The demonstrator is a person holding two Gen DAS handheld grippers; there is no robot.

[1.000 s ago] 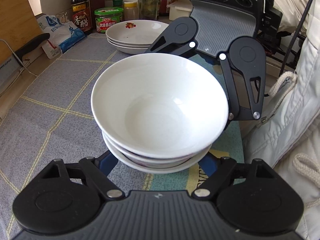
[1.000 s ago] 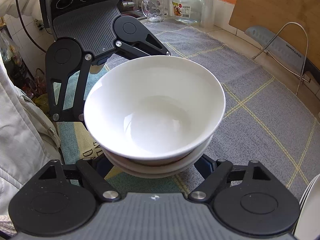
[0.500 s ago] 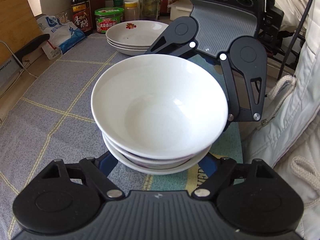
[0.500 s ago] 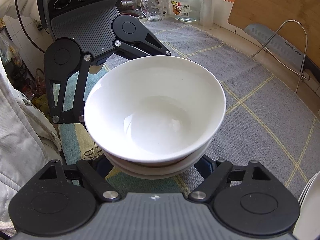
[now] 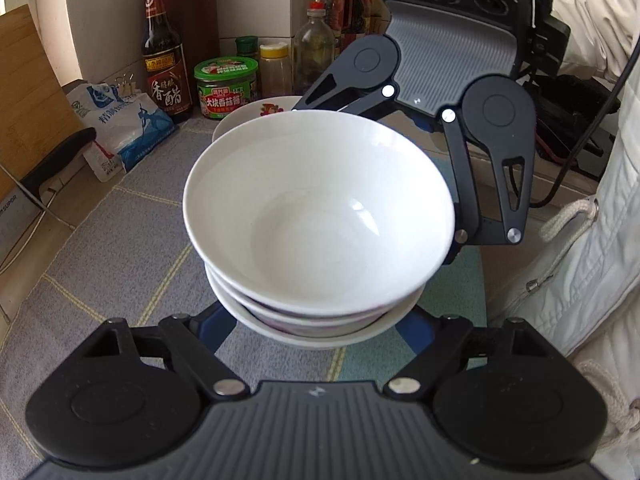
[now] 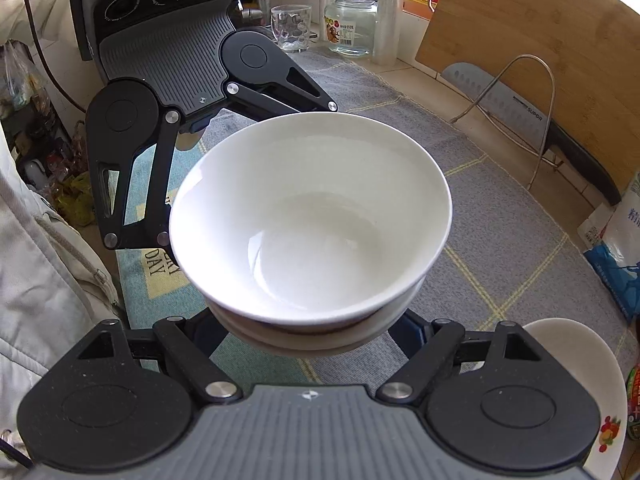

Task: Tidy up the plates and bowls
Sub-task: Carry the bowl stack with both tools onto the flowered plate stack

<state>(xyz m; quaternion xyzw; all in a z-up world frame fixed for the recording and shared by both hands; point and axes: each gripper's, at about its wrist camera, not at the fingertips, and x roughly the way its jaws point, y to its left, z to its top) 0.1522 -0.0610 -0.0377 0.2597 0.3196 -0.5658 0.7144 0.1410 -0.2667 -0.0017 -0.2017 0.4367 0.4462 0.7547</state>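
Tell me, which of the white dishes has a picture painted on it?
The shallow white plate at the back, beside the green-lidded jar: it shows a red flower print. The stacked white bowls held in front are plain inside.

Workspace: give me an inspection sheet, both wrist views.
Surface: grey checked cloth over the counter.
Job's things: stack of white bowls; stack of plates behind it.
Clutter: vinegar bottle, green-lidded jar, salt bag, glass jar, cutting board, cleaver.
Grippers: left gripper and right gripper each grip the bowl stack from opposite sides.
Cables: black cable by the white jacket.
Surroundings: kitchen counter.
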